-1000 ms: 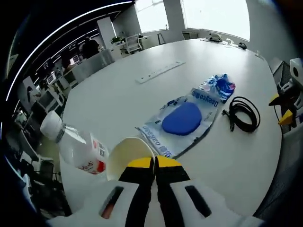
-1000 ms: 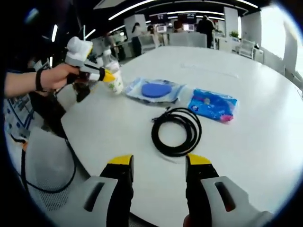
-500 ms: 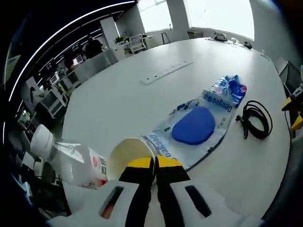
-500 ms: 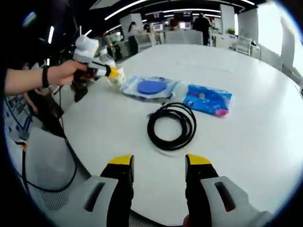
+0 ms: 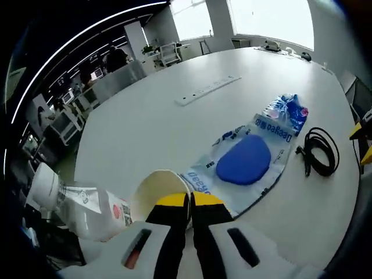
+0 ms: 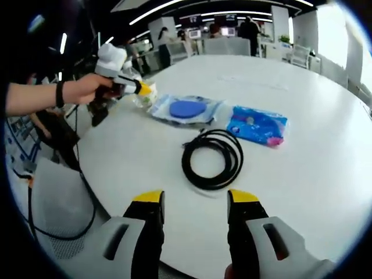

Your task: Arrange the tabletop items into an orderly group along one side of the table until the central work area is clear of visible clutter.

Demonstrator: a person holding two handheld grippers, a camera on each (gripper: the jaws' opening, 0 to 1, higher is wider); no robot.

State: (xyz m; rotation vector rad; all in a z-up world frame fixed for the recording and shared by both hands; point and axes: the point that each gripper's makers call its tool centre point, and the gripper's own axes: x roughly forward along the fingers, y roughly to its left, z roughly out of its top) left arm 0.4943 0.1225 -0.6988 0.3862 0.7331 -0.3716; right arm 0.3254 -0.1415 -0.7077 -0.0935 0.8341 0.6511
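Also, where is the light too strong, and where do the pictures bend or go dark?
Left gripper view: windows blown out white, table edge curved by the fisheye. Right gripper view: bright window at right, dim background at left, cable sharp.

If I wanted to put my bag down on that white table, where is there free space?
The far half of the white table is bare, beyond the blue packet and the power strip. It is crowded near the edge: the cable coil, the pouch with a blue disc, the paper cup and the bottle.
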